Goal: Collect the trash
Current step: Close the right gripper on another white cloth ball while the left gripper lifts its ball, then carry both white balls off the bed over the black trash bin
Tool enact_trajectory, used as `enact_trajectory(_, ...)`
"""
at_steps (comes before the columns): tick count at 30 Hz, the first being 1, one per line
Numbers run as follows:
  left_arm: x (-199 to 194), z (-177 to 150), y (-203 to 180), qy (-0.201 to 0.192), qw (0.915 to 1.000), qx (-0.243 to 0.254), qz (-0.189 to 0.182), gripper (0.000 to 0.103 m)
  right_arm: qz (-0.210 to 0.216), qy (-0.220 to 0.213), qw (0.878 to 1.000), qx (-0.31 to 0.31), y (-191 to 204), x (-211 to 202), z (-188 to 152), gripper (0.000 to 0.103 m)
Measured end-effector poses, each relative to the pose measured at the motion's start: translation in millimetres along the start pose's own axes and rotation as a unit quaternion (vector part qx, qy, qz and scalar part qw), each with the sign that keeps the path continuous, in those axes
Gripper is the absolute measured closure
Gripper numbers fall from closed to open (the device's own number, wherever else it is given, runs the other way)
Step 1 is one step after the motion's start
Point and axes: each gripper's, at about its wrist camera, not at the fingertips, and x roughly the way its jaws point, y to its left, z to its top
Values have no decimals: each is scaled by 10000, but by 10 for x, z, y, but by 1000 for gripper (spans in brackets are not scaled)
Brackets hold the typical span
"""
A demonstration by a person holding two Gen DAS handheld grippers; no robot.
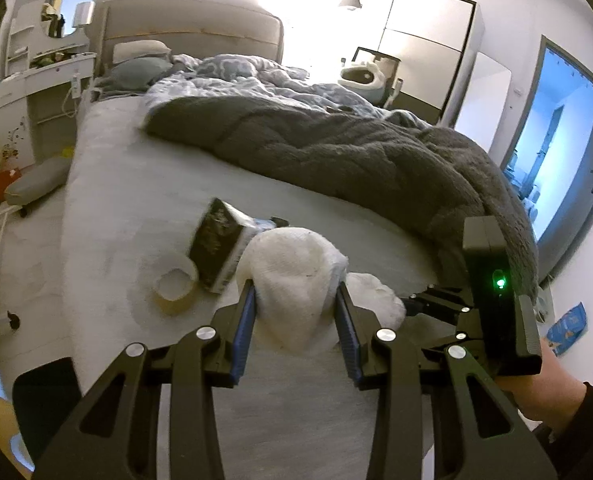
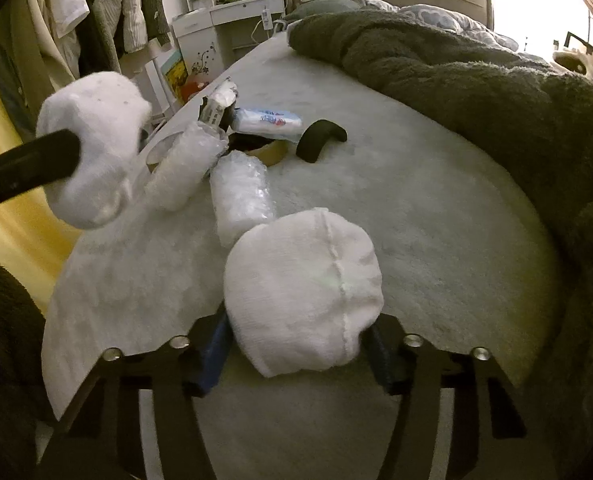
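Note:
My left gripper (image 1: 294, 300) is shut on a white balled sock (image 1: 292, 276) above the bed; the same sock shows in the right wrist view (image 2: 92, 148) at the left. My right gripper (image 2: 296, 344) is shut on a second white balled sock (image 2: 304, 288) above the bed; in the left wrist view it shows behind the first (image 1: 376, 300). On the sheet lie two bubble-wrap rolls (image 2: 242, 196), a tissue pack (image 2: 266, 122), a dark box (image 1: 216, 246), a tape roll (image 1: 174, 286) and a curved black piece (image 2: 320, 138).
A grey blanket (image 1: 336, 152) is heaped over the right side of the bed. A white dresser (image 1: 44, 92) and a stool (image 1: 36, 186) stand left of the bed. Clothes (image 2: 96, 12) hang at the left. An open door (image 1: 552, 152) is at the right.

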Motion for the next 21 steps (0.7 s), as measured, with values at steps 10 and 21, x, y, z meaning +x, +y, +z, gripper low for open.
enact_trajectory(10,-215,12,334,-67,9988,-196,440,62,-67,-191,9995,255,29,-130,194,53)
enact_trajectory(21,-337,-36,780,68,9952,-555,809,62,-414,-384,9958,722,-64,-362,349,53)
